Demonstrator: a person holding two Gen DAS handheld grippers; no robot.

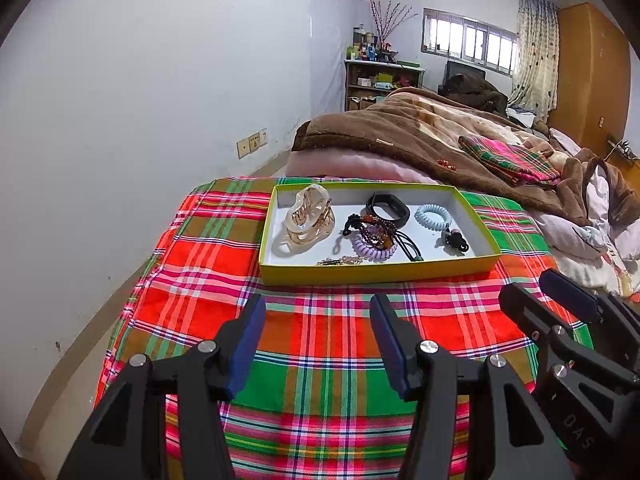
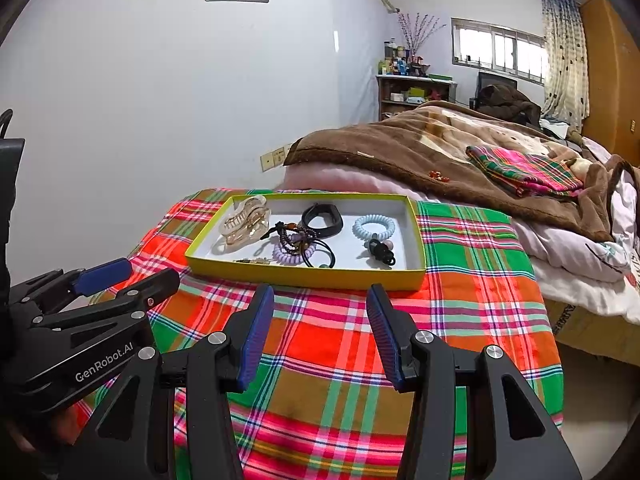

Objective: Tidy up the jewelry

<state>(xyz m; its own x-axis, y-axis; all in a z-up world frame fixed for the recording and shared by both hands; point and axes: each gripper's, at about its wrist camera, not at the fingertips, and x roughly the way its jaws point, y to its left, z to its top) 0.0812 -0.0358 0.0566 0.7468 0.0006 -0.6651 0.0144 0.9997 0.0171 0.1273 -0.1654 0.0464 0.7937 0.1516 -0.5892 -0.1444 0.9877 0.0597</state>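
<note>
1. The left gripper [image 1: 318, 306] hovers over a plaid cloth [image 1: 320, 344] with its jaws parted — nothing sits between them and they touch nothing.
2. The right gripper [image 2: 320, 296] hangs beside it, jaws likewise apart and empty.
3. A shallow yellow-edged tray [image 2: 304, 276] lies on the cloth just beyond both sets of fingertips, apart from them.
4. Inside the tray — a clear hair claw [image 1: 304, 220] at the left, a black band [image 1: 388, 210] and purple coil tie [image 1: 374, 250] in the middle, a pale blue coil tie [image 1: 434, 216] at the right.
</note>
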